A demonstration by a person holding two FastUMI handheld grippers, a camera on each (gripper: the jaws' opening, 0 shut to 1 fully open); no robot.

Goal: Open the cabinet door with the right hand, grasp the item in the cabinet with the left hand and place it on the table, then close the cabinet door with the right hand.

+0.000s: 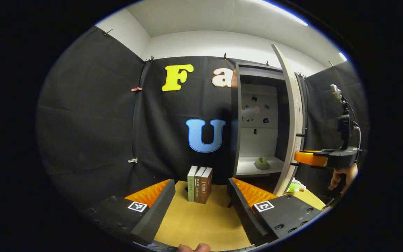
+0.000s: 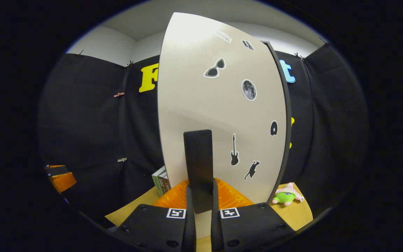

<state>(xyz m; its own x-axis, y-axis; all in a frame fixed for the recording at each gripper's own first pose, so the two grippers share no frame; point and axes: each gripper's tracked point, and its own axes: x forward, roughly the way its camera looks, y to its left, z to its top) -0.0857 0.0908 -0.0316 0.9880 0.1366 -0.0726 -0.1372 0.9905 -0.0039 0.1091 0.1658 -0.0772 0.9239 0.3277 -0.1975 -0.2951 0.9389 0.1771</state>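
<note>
The right hand-held gripper (image 2: 200, 206) is clenched on the door's dark handle (image 2: 198, 168), both fingers pressing its sides, and the door (image 2: 219, 112) stands swung wide. The handle looks rigid and flat, so a firm pinch low on the bar is a fair hold for the swing back.

The left hand-held gripper (image 1: 198, 206) hangs released over the counter (image 1: 201, 220), jaws spread wide, well short of the cabinet (image 1: 257, 119). Ahead of it stand three books (image 1: 199, 183).

The item (image 1: 262, 162) sits on the cabinet's lower shelf (image 1: 245, 168), near the front: a small greenish lump, possibly soft, though it's too small to be sure. It looks light and low, so I'd judge a grasp across its middle, coming in level over the shelf edge, suits best.

A green plush toy (image 2: 285, 196) lies on the counter beyond the door.
</note>
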